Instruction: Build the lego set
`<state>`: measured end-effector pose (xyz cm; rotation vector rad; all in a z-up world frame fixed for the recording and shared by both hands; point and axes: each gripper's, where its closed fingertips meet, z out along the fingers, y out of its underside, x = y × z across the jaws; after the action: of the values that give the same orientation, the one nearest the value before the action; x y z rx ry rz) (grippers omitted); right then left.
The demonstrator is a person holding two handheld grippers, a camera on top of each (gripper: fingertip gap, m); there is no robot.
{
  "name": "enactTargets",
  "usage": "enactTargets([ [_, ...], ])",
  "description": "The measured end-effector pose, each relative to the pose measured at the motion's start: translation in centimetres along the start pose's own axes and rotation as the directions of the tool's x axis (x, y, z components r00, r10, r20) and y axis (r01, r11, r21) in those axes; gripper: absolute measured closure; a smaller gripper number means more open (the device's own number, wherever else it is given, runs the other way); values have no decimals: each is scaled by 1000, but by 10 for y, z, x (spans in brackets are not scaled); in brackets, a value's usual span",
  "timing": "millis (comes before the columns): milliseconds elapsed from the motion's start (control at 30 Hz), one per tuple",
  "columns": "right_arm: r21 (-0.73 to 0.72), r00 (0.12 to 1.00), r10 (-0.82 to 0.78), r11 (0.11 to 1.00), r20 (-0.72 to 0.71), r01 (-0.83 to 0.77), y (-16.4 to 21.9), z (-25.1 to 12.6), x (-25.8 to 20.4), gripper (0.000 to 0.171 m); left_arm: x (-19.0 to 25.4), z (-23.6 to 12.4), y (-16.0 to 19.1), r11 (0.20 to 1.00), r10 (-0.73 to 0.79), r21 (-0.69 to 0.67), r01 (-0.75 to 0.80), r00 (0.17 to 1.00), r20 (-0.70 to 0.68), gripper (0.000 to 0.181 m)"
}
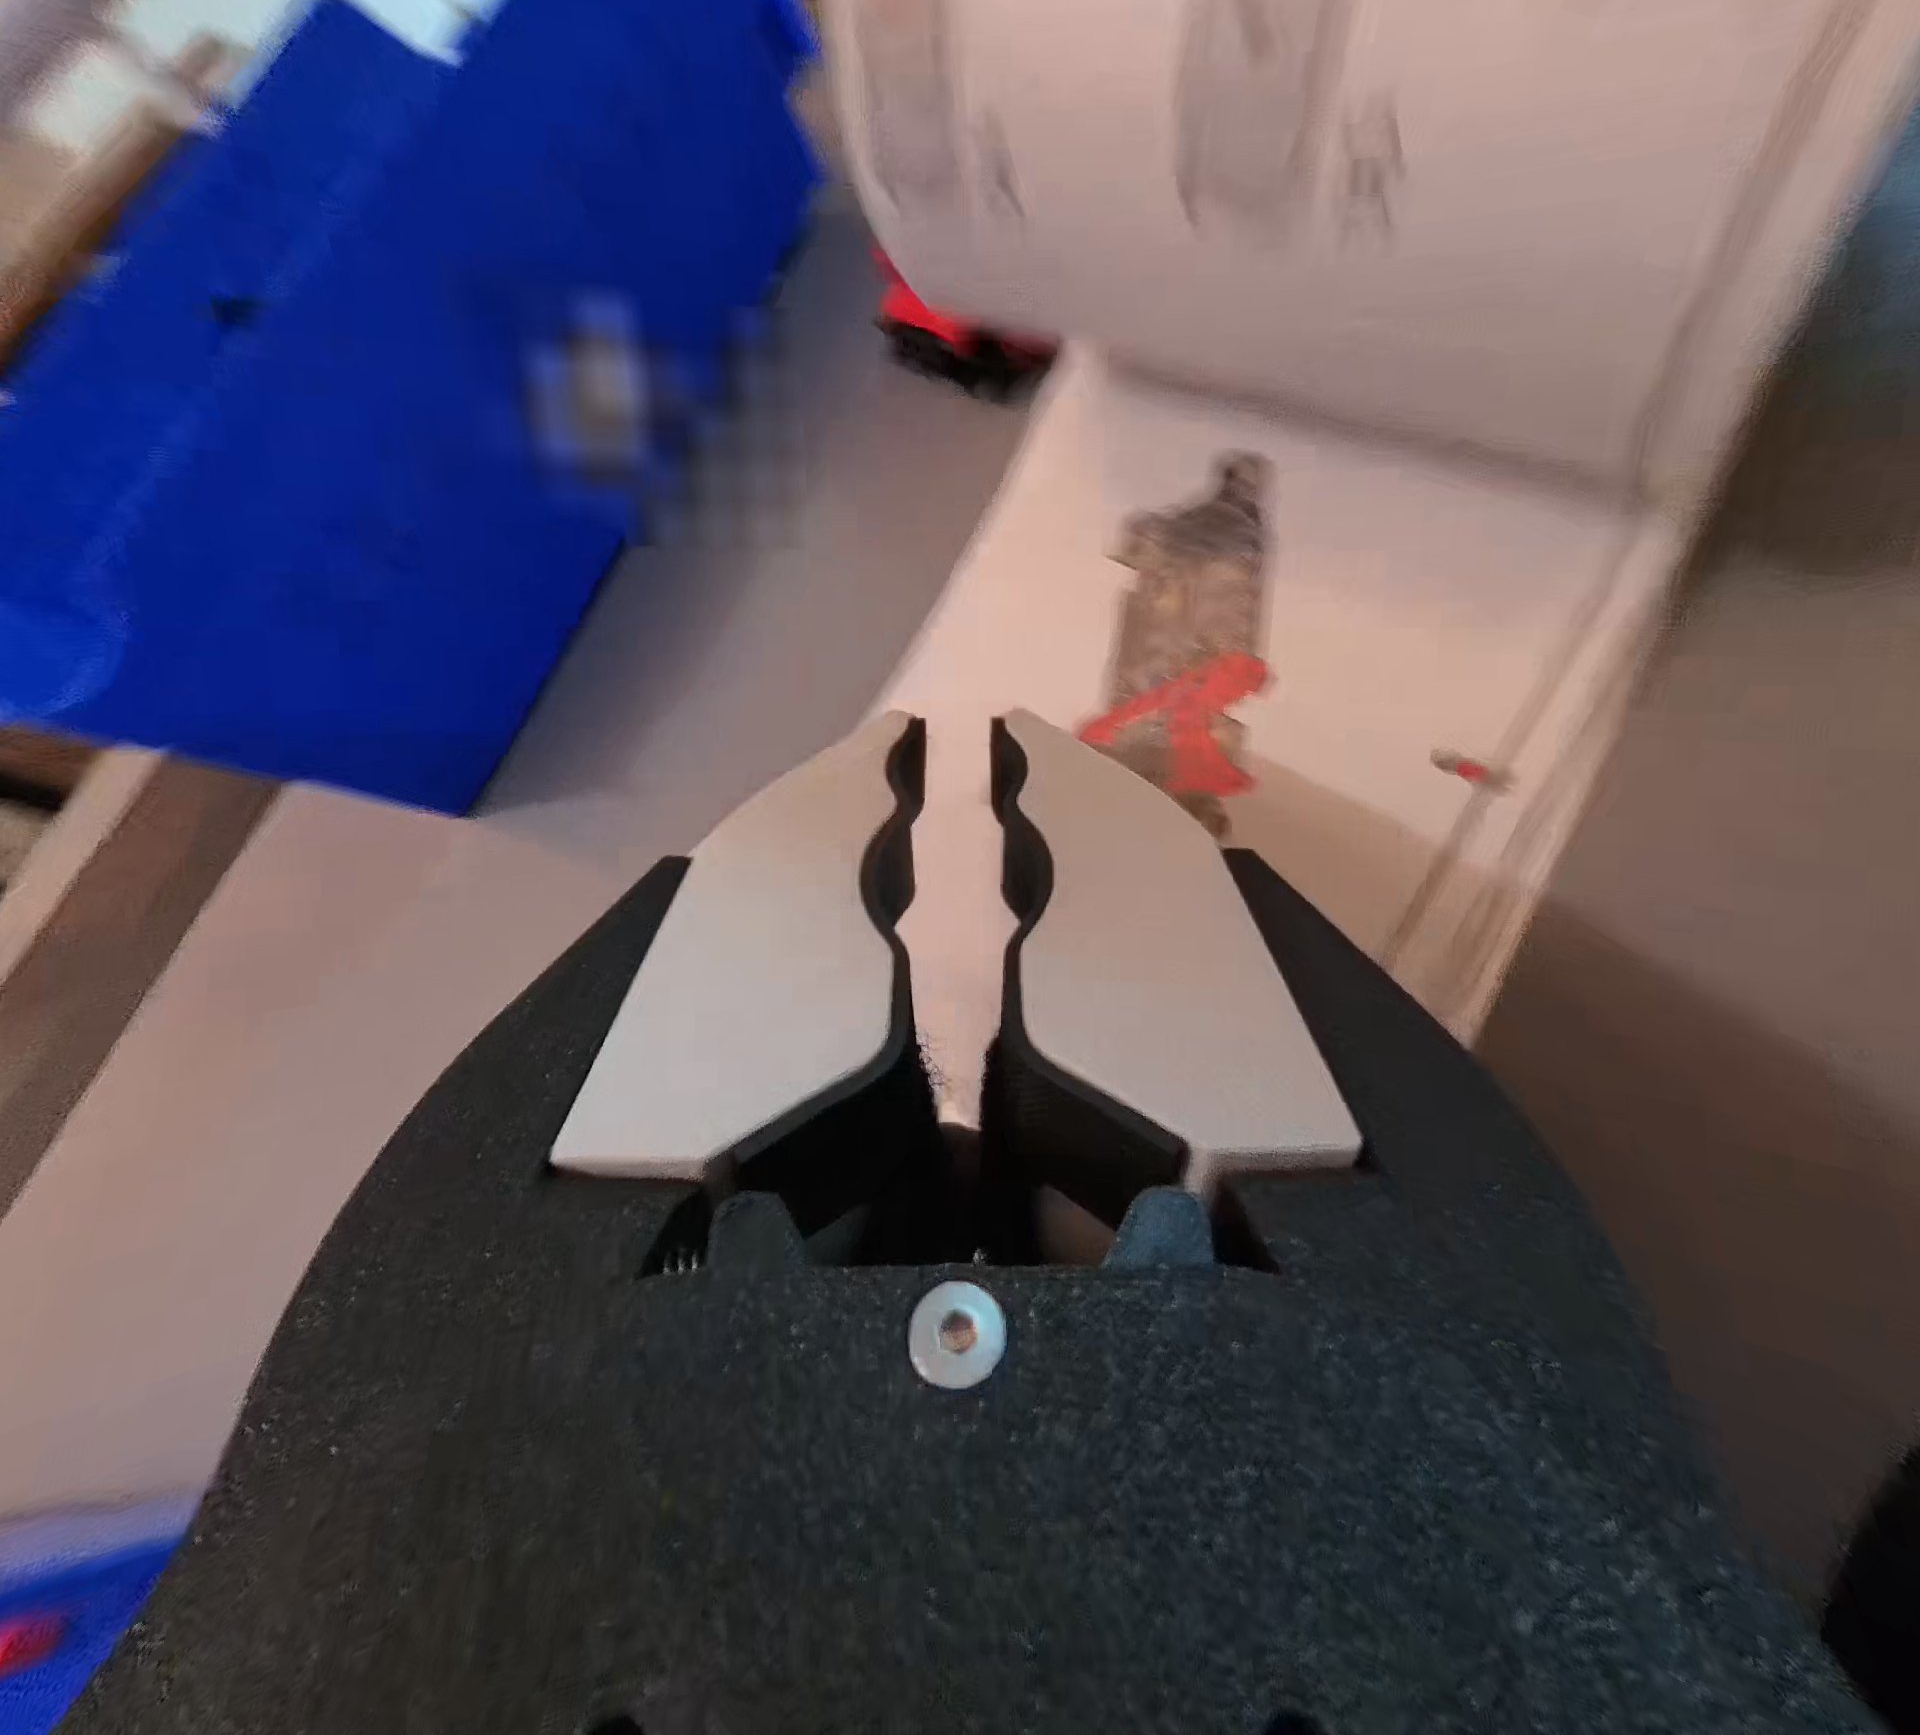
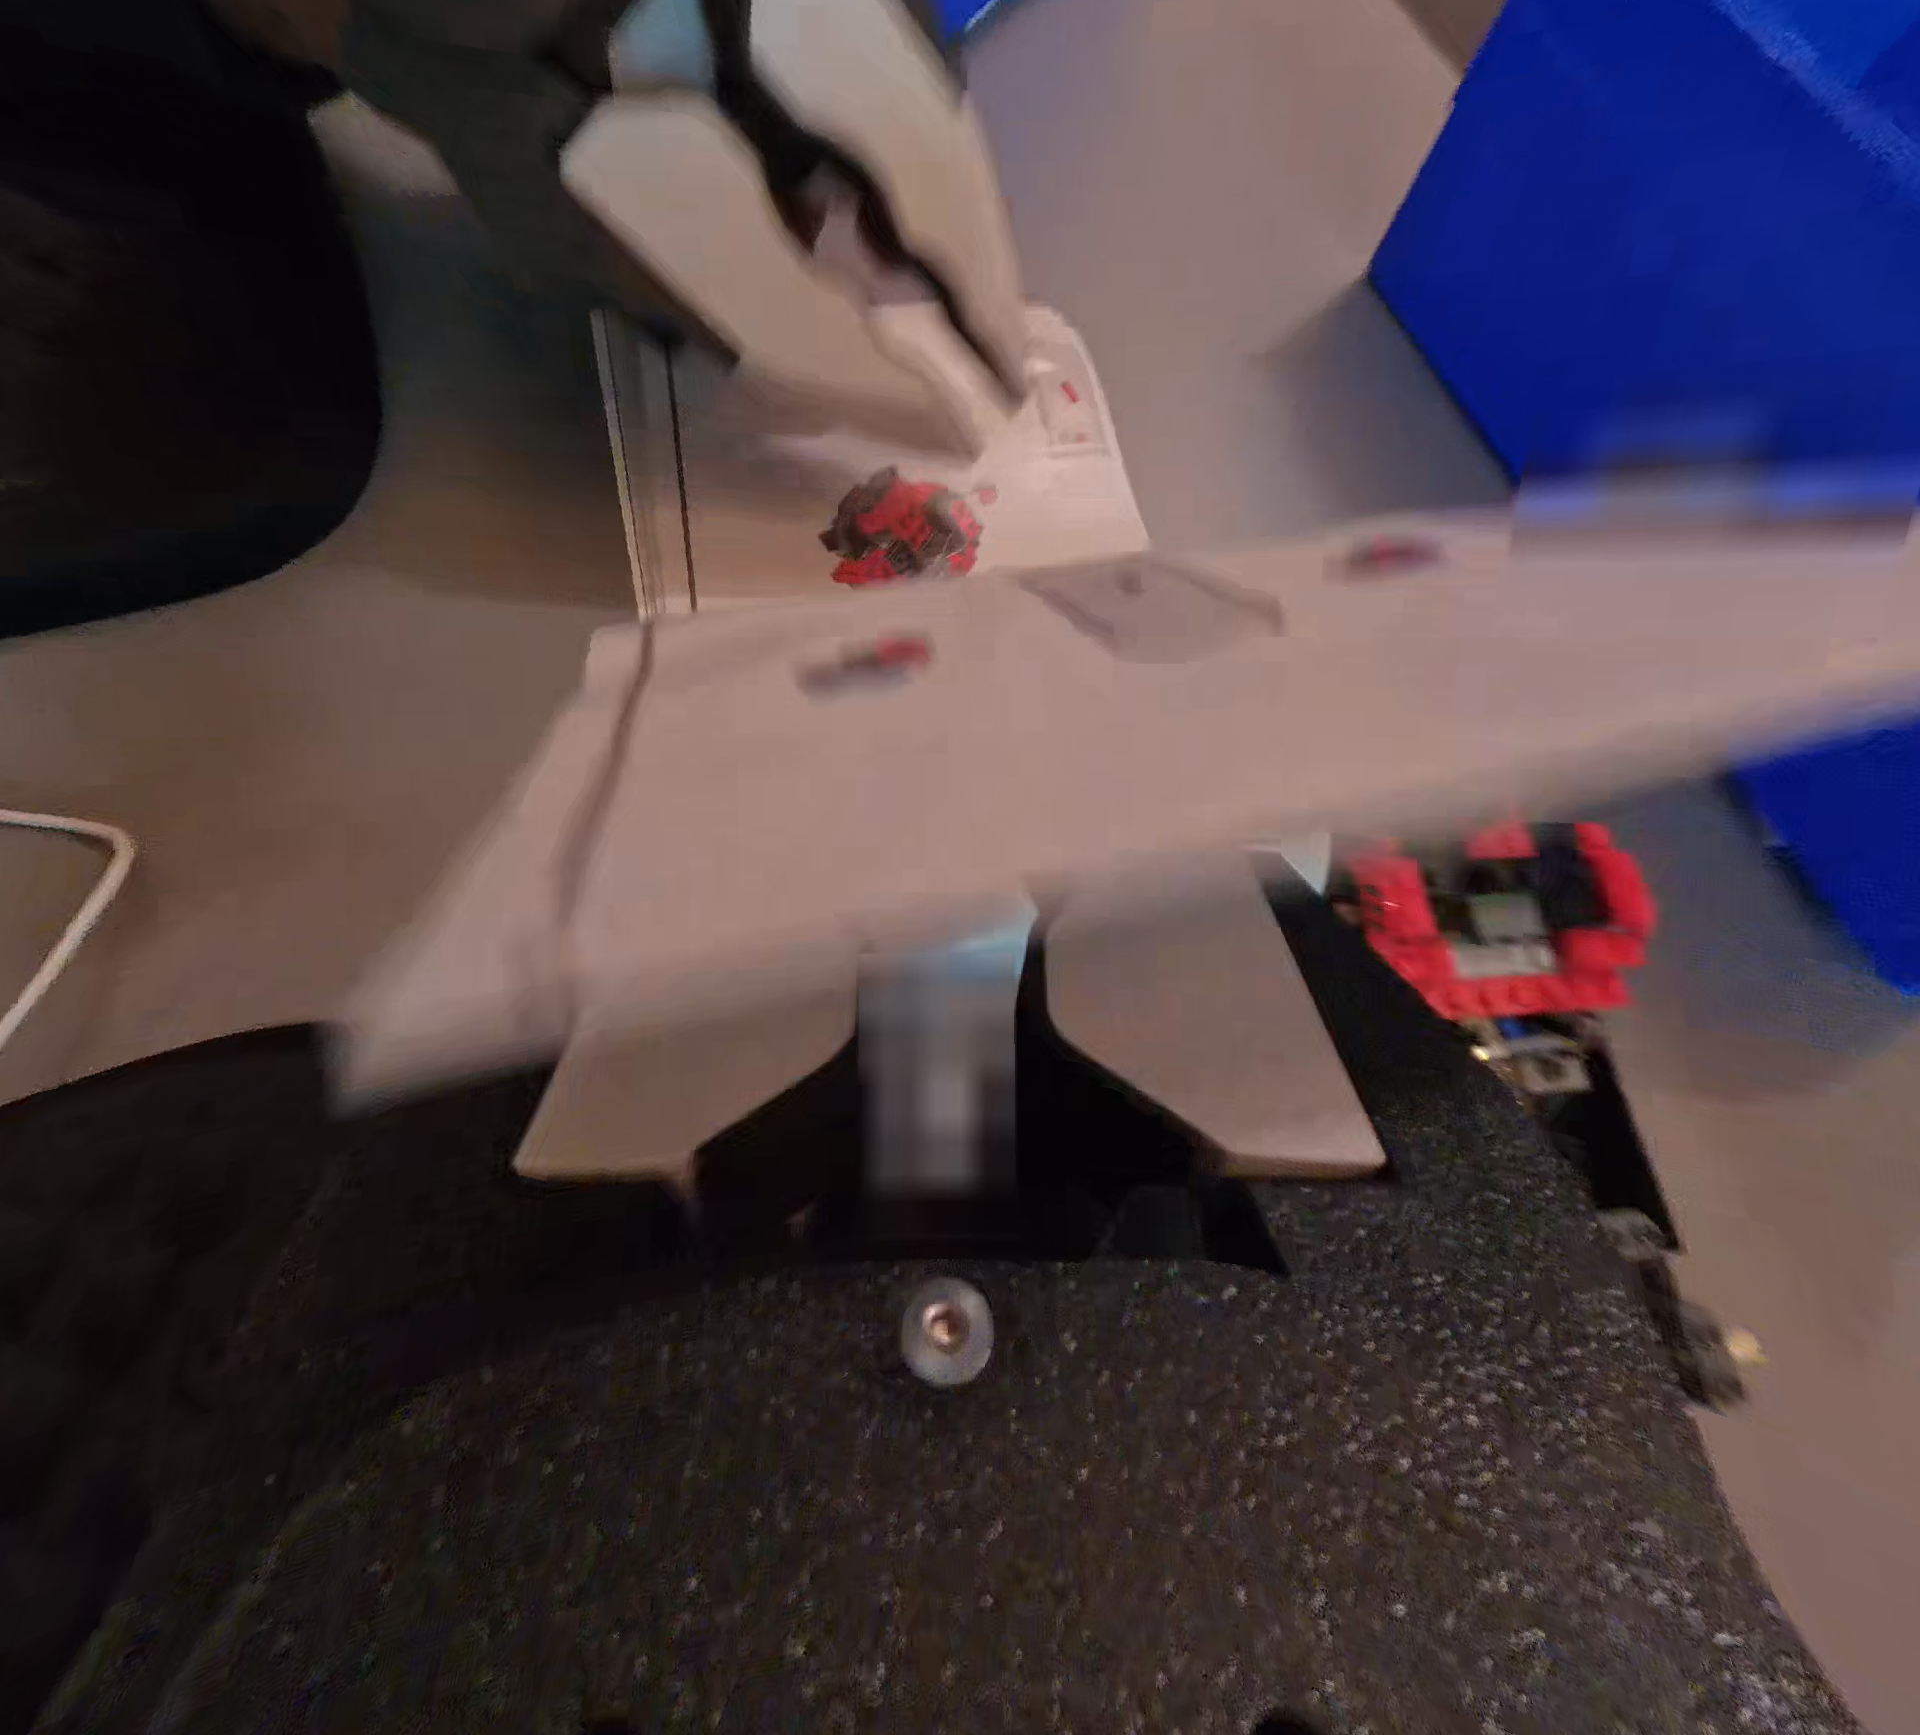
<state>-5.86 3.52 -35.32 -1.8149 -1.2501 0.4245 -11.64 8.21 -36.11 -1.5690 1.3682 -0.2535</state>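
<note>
Pale grey table [image 1: 343, 937] under everything, seen in both wrist views. Blue storage bins [image 1: 343, 397] toward the table's far left in the left wrist view; the same blue bins [image 2: 1683, 158] filling the far right of the right wrist view.

Open instruction booklet [image 1: 1330, 127] standing large and blurred ahead in the left wrist view only, one page curling up, the lower page lying flat with a printed picture of a dark and red model. In the right wrist view, a blurred page edge [image 2: 1039, 750] sweeping across the middle, hiding the fingertips of the right gripper [image 2: 951, 947]; jaw state impossible to tell, though the page seems to lie between the fingers.

Partly built red and dark lego model [image 2: 1501, 927] on the table just right of the right gripper, below the page edge; in the left wrist view only a red sliver [image 1: 956, 324] showing under the curled page.

Left gripper [image 1: 956, 740] levelled over the flat page, jaws narrow with a slim gap, nothing between. Same left gripper [image 2: 966, 397] seen from the right, angled down onto the booklet's far page.
</note>
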Motion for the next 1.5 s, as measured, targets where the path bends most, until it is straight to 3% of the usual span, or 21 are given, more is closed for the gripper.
enactTargets([
  [33, -21, 1000, 6, 1000, 12, -6, 6, 9, -3, 148, -16, -6, -6, 999, -39, 38, 36, 996, 81, 170],
  [133, -78, 996, 27, 997, 85, -20, 17, 19, -15, 148, -60, -34, -23, 982, -110, 182, 54, 944, 312, 171],
  [233, 73, 999, 41, 996, 28, -43, -3, 4, -4, 151, -81, -57, -37, 965, -87, 260, -46, 875, 476, 172],
  [300, 108, 990, 131, 986, -43, -126, -1, -8, 17, 167, -74, -61, -48, 951, -28, 281, -128, 872, 489, 172],
  [467, -13, 942, 257, 964, -217, -266, 42, -20, 54, 171, -3, -31, -67, 895, 292, 266, -358, 921, 259, 170],
  [600, -84, 980, 151, 983, -129, -162, 45, -2, 33, 171, 53, -8, -69, 883, 405, 261, -390, 914, -3, 169],
  [767, -85, 997, 50, 995, -57, -54, 37, 8, 16, 171, 98, 12, -68, 831, 553, 204, -517, 807, -208, 170],
  [933, -80, 998, 68, 994, -16, -69, 37, 8, 10, 171, 115, 30, -56, 828, 560, 161, -536, 791, -247, 181],
  [1000, -69, 986, 149, 987, 78, -143, 35, 6, 2, 171, 117, 28, -54, 848, 530, 145, -511, 798, -287, 181],
  [1167, -198, 770, 543, 839, 334, -506, 38, 0, -15, 171, 118, 27, -53, 874, 485, 136, -467, 817, -312, 181],
  [1333, -215, 718, 624, 781, 308, -587, 35, 11, 5, 171, 117, 27, -53, 860, 508, 124, -495, 811, -291, 181],
  [1500, -166, 736, 638, 770, 227, -616, 34, 23, 33, 171, 117, 26, -53, 845, 533, 109, -524, 804, -265, 181],
])
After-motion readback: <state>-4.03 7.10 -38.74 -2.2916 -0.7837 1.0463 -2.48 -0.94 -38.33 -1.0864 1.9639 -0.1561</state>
